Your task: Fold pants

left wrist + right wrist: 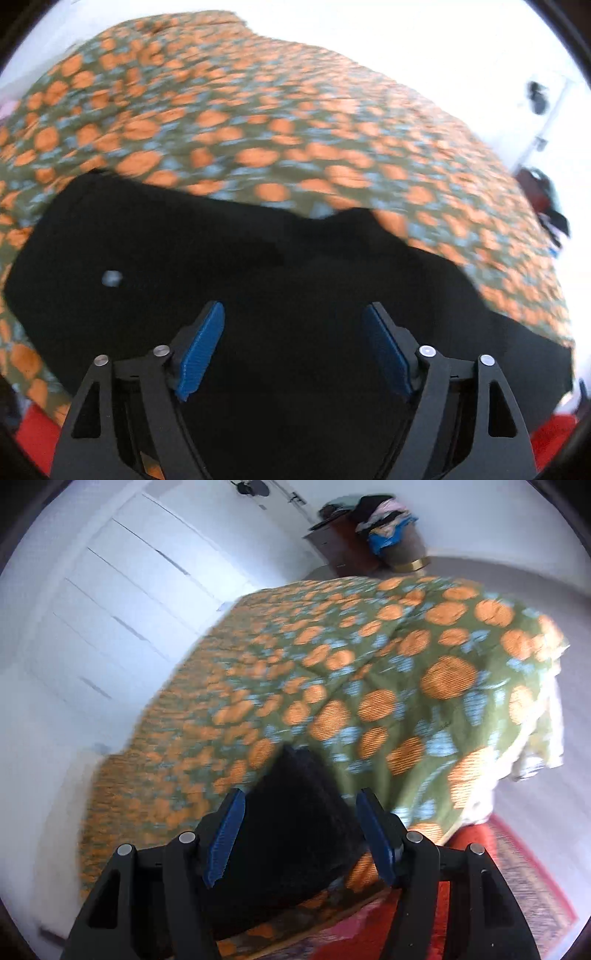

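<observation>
Both jaws are wide open, holding nothing: left gripper (pixel 293 345) and right gripper (pixel 301 834) hang over black pants (pixel 258 280) on the bed (pixel 258 110), ready to grab.

Both views are bright with daylight and smeared by motion blur. In the left wrist view the wall (pixel 424 48) behind is blown out to near white, and the black pants (pixel 258 277) show as a flat dark mass with no fabric detail. The bedspread (pixel 240 122) pattern streaks sideways. In the right wrist view the bedspread (pixel 406 686) is sharper at right and blurred at left. Fisheye curving bends the edges, and dark vignette rings the corners.
</observation>
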Motion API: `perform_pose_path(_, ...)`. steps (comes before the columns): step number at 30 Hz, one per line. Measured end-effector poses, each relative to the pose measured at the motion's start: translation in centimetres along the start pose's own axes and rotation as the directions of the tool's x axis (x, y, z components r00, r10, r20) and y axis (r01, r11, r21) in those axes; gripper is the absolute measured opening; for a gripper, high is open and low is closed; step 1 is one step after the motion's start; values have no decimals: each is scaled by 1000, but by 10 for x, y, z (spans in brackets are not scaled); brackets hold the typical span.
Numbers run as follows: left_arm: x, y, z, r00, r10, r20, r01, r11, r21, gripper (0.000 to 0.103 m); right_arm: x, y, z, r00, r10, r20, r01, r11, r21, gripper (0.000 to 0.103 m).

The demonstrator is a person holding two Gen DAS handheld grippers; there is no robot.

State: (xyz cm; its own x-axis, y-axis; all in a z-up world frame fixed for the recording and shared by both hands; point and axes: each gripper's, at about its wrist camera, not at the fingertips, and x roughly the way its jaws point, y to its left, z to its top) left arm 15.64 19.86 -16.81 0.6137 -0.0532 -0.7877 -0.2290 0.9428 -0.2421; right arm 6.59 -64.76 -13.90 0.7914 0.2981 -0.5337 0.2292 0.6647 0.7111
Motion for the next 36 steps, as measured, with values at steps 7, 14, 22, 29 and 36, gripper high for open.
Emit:
perform_pose_path(7,19,-6,-19,997,-21,-77,23,1000,17,81,14,22,-6,982,144,-123,-156,983,-95,63)
perform_pose_path(14,22,-7,-29,996,13,-91,-8,998,59,83,72,46,-24,927,-90,-364,3,972,-234,63)
perform_pose_path(22,19,-21,-34,995,50,-89,-37,989,141,93,72,17,-21,911,-100,-400,49,990,-135,63)
perform_pose_path(29,19,-20,-34,995,42,-87,-29,990,139,95,74,14,-18,909,-116,-401,78,991,-110,62)
perform_pose_path(36,20,-20,-34,995,41,-87,-28,990,140,95,73,9,-17,911,-91,-402,64,995,-79,63)
